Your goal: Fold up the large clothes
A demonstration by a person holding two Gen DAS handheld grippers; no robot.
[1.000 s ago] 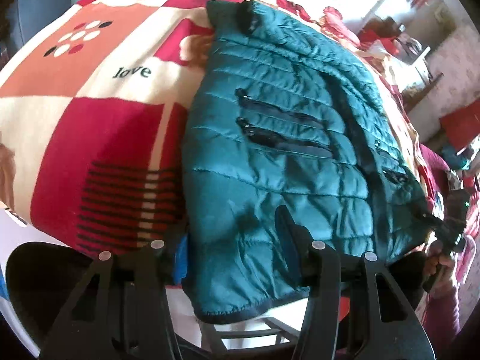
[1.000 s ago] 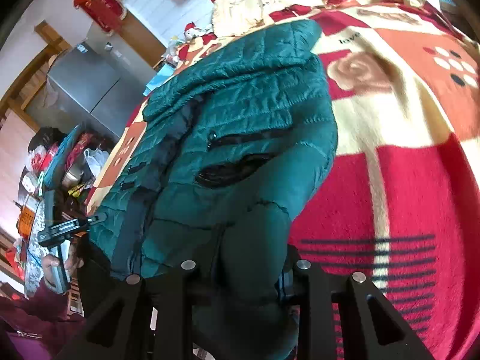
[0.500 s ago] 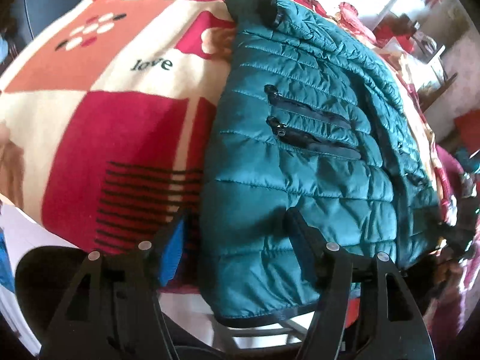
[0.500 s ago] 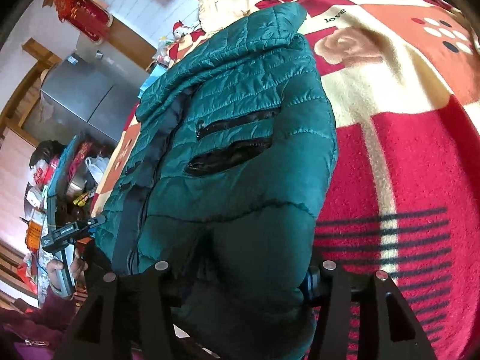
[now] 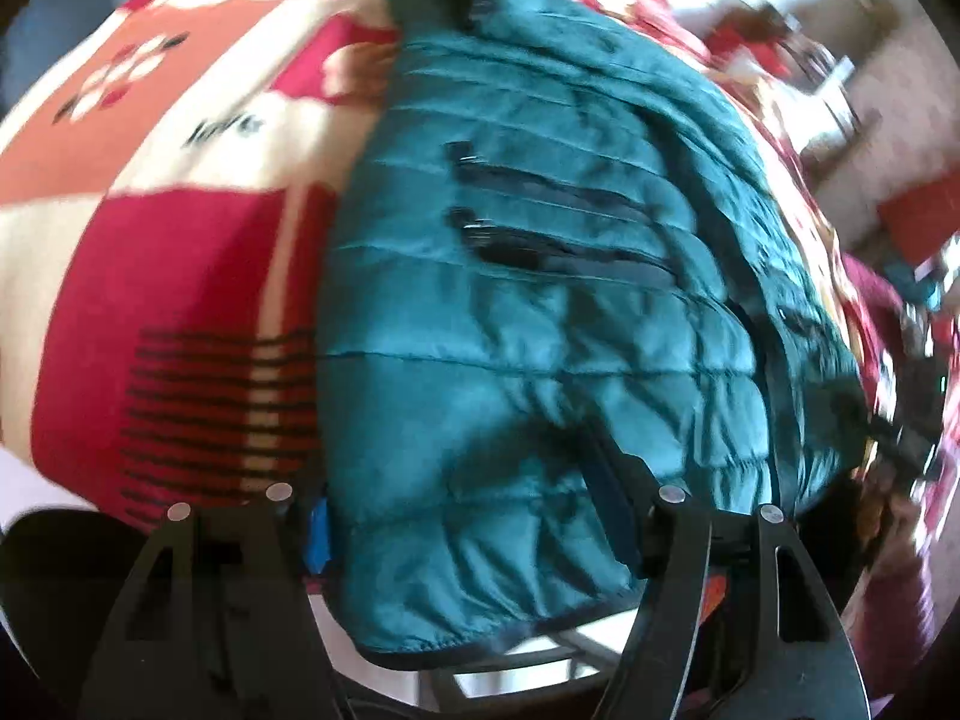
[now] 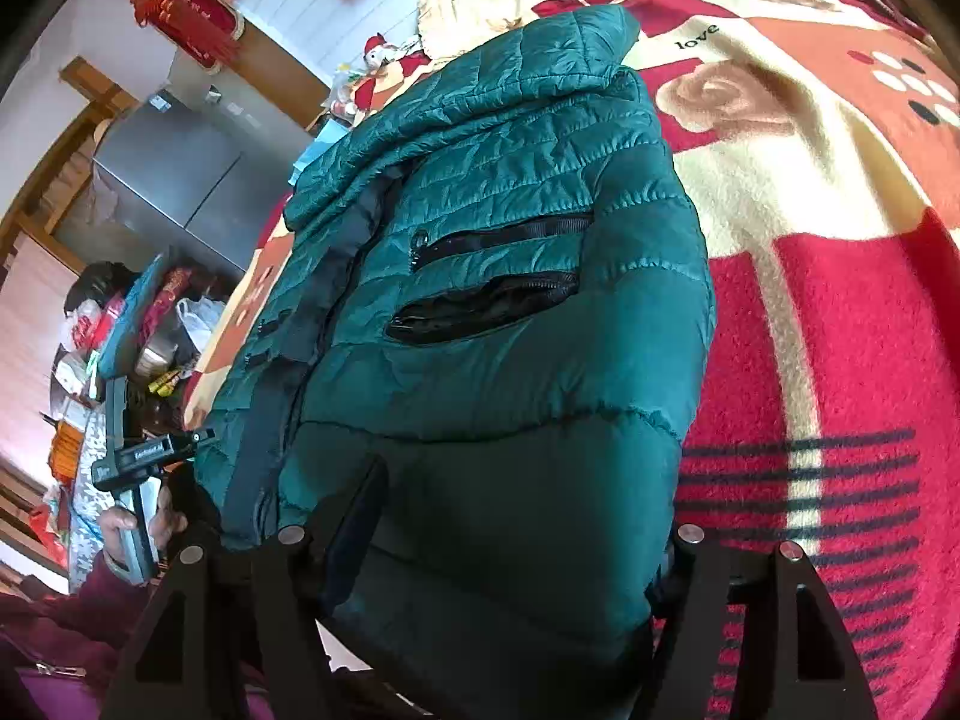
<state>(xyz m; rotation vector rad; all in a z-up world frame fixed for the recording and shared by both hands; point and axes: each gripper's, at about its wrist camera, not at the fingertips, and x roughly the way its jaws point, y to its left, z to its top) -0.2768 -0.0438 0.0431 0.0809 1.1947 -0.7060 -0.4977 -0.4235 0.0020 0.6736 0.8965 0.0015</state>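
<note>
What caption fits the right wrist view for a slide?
Right gripper holds the hem of a teal quilted jacket lying on a red patterned blanket.

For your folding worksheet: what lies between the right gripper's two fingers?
The near hem of the teal puffer jacket fills the gap of the right gripper; the right wrist view shows it.

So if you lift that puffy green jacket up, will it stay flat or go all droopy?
Probably droopy: the green jacket already sags over the bed edge between the fingers. Its puffy quilting suggests it is light. The shiny fabric may slide on the blanket.
</note>
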